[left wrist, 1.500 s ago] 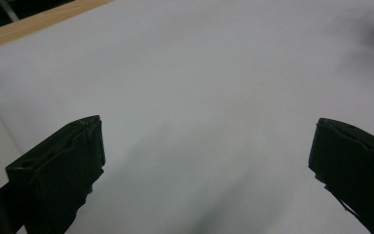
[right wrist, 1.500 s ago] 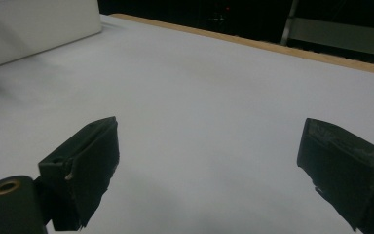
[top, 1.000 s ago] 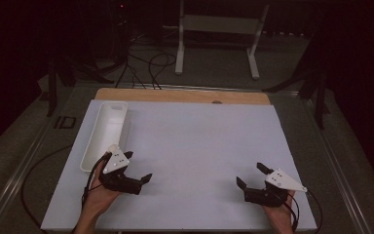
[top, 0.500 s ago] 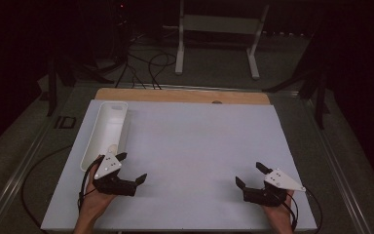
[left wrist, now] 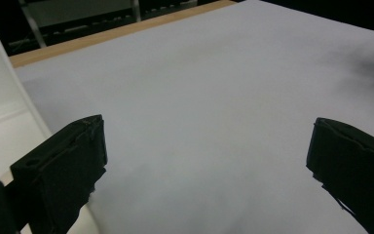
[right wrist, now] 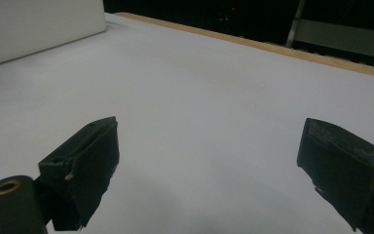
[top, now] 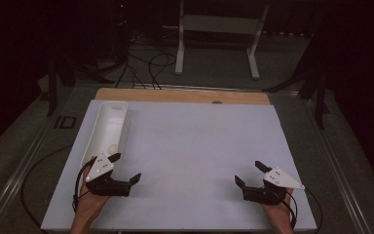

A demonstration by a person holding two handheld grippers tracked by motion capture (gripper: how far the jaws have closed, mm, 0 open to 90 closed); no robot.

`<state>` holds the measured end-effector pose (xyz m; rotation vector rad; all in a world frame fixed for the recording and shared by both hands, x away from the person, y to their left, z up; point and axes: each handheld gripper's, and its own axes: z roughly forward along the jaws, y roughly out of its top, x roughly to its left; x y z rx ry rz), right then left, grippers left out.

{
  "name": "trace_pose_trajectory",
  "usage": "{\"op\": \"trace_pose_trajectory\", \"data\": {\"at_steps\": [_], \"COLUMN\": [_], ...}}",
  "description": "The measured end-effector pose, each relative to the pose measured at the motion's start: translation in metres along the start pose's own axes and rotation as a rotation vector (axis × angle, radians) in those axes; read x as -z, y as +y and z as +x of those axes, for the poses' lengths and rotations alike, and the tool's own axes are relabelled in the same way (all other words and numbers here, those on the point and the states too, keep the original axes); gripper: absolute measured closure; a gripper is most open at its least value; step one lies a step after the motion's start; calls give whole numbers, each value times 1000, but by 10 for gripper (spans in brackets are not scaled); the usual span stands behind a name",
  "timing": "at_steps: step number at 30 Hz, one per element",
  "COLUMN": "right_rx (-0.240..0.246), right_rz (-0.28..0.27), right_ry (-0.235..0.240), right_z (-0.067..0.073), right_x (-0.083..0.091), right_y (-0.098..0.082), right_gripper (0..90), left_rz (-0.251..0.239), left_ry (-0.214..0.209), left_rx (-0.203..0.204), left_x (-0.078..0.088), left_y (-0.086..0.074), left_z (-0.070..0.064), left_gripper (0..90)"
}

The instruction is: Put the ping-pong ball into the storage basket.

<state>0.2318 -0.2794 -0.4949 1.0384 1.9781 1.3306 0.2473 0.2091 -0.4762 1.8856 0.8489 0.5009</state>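
Note:
My left gripper [top: 125, 167] hovers low over the white table sheet [top: 195, 146] at the near left, open and empty, just right of the near end of a long white tray [top: 125, 127]. In the left gripper view its jaws [left wrist: 208, 131] stand wide apart over bare sheet, with the tray's wall [left wrist: 0, 107] at the left. At the near right, my right gripper [top: 248, 172] is also open and holds nothing. In the right gripper view its jaws [right wrist: 212, 131] are spread over the sheet, and the tray [right wrist: 39, 24] lies far off at the top left.
A wooden strip [top: 180, 95] runs along the table's far edge. Beyond it, on the dark floor, stand a white metal frame [top: 216, 44] and loose cables [top: 146, 68]. A faint round mark [top: 111, 147] lies inside the tray.
My left gripper has drifted a little left and toward the near edge, staying open. The right gripper has hardly moved.

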Motion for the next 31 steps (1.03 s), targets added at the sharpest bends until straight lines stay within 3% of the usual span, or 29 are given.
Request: {"op": "trace_pose_trajectory", "data": {"at_steps": [9, 22, 31], "right_rx": [0, 1, 1], "right_rz": [0, 0, -1], "right_ry": [0, -1, -2], "right_z": [-1, -1, -2], "right_x": [0, 1, 1], "right_y": [0, 0, 0], "right_gripper": [78, 78, 78], "left_rz": [-16, -35, -38], "left_ry": [-17, 29, 39], "left_rx": [7, 28, 25], "left_x": [5, 12, 13], "left_y": [-2, -5, -5], "left_z": [5, 15, 16], "left_gripper": [21, 5, 6]}}
